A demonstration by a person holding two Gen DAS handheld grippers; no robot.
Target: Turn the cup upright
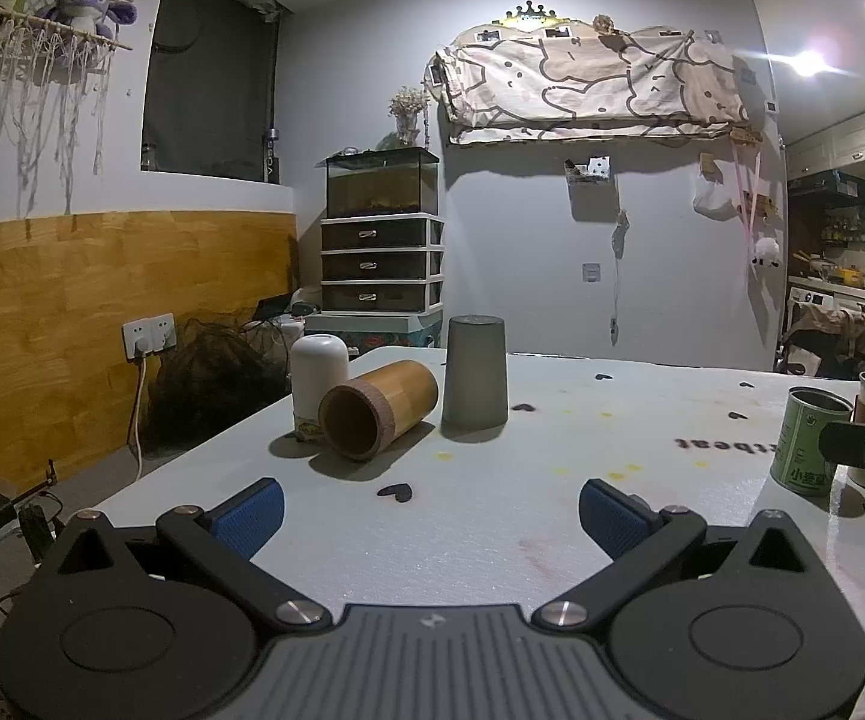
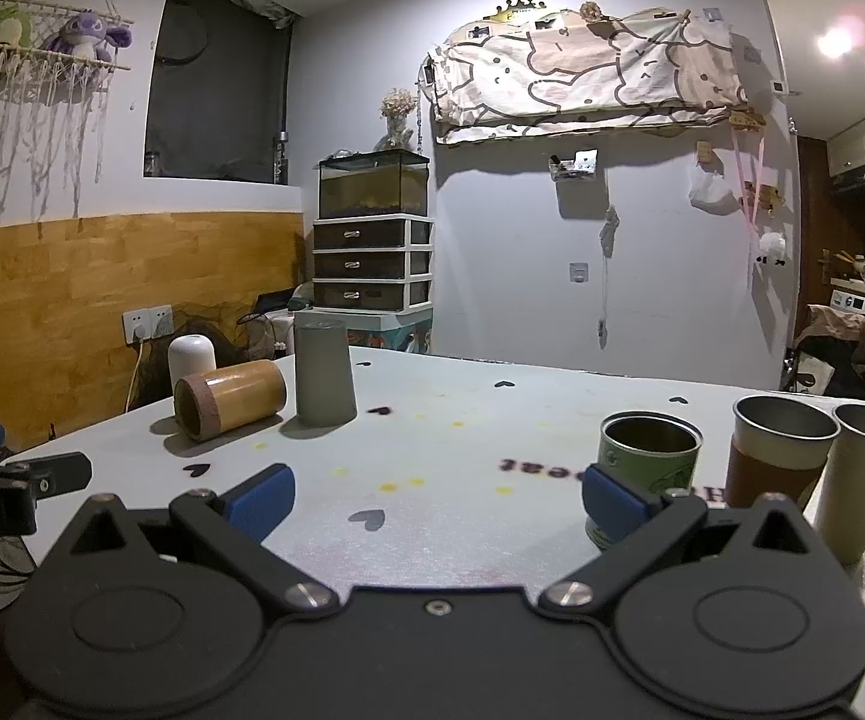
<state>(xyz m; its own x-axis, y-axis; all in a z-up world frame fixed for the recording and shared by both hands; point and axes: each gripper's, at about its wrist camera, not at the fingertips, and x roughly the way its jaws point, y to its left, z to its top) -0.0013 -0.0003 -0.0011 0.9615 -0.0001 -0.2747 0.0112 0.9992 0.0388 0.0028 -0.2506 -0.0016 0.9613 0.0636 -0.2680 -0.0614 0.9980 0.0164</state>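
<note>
On the white surface [image 1: 492, 516], near its far left corner, three cups are sitting close together. A bamboo cup [image 1: 377, 408] is lying on its side, its open mouth facing the left claw [image 1: 431, 517]. Just behind it, a white cup [image 1: 318, 381] is standing mouth down, and to its right a grey cup [image 1: 474, 371] is standing mouth down too, near the bamboo one though I cannot tell whether they are touching.

Both blue-padded fingers of the left claw are spreading wide over bare surface, gripping nothing, well short of the three cups. Its view is catching a green tin [image 1: 809, 441] at the right edge, with part of the right claw in front of it.

From the right wrist view, the right claw [image 2: 437, 495] is likewise gaping wide and carrying nothing. Its right finger [image 2: 612, 501] is overlapping the green tin [image 2: 648, 468], which is standing upright with its mouth open. Beside the tin, to the right, a steel cup with a brown sleeve [image 2: 777, 459] and a pale cup [image 2: 864, 480] are standing upright, side by side. The bamboo cup [image 2: 230, 399], white cup [image 2: 191, 360] and grey cup [image 2: 323, 373] are showing far off to the left. Small black hearts and yellow spots are dotting the surface [image 2: 462, 450].
</note>
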